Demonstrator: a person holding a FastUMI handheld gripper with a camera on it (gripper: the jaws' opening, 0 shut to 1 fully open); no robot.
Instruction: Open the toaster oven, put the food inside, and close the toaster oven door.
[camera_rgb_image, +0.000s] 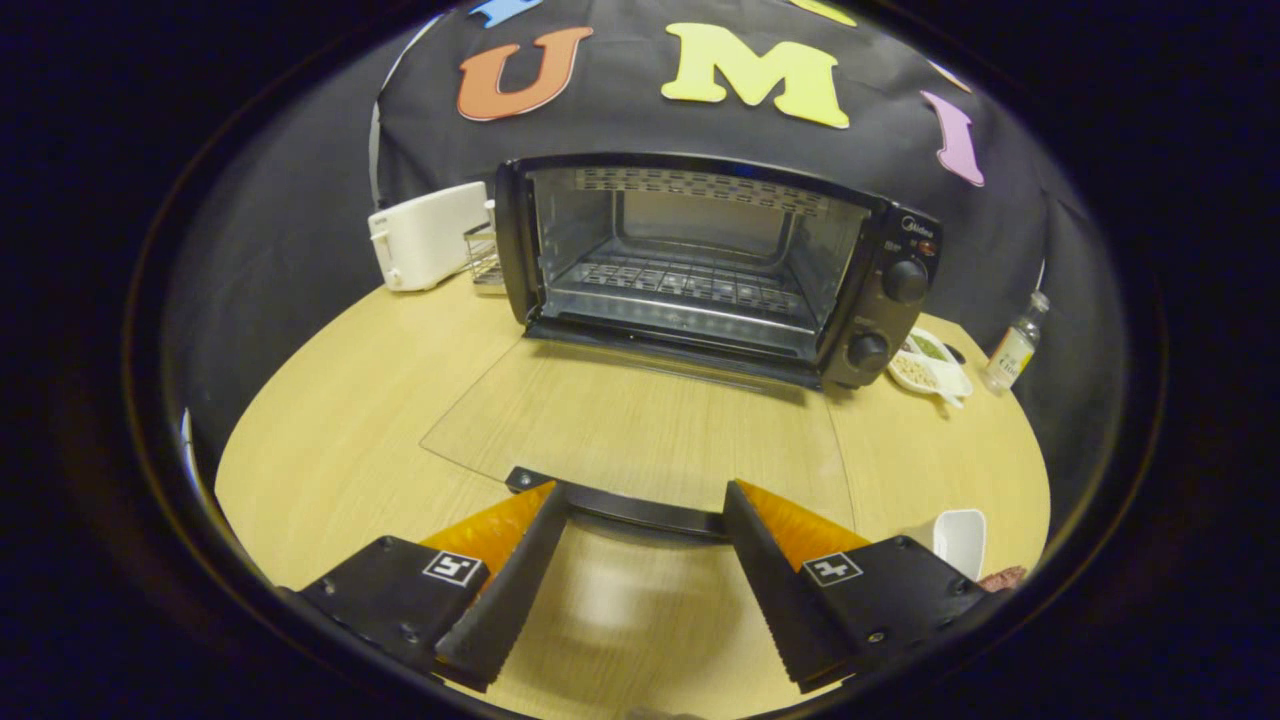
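A pale wood table (330, 420) curves in front of me under the booth's black cloth. The oven (715, 265) stands at the far side, straight ahead of the fingers, its door (640, 430) dropped fully open and lying flat on the table as a clear glass pane. The door's dark handle (640, 510) runs crosswise right at my fingertips, spanning the gap between them. Inside, the wire rack (690, 285) is bare, so I judge the opening step done and the food not yet loaded.

My gripper (640, 510) is spread wide, holding nothing; the handle sits just at the tips, not squeezed.

The food matters next. Just beside the right finger (790, 570), to its outside, I see a white cup (962, 540) and a sliver of something reddish (1003, 577) at the rim of the picture; I cannot tell what it is. If that is the food, I must swing right and back, away from the oven mouth, then carry it forward over the glass.

Farther out: a white toaster (425, 235) left of the oven, a snack tray (930, 365) and a small bottle (1015, 345) to its right.
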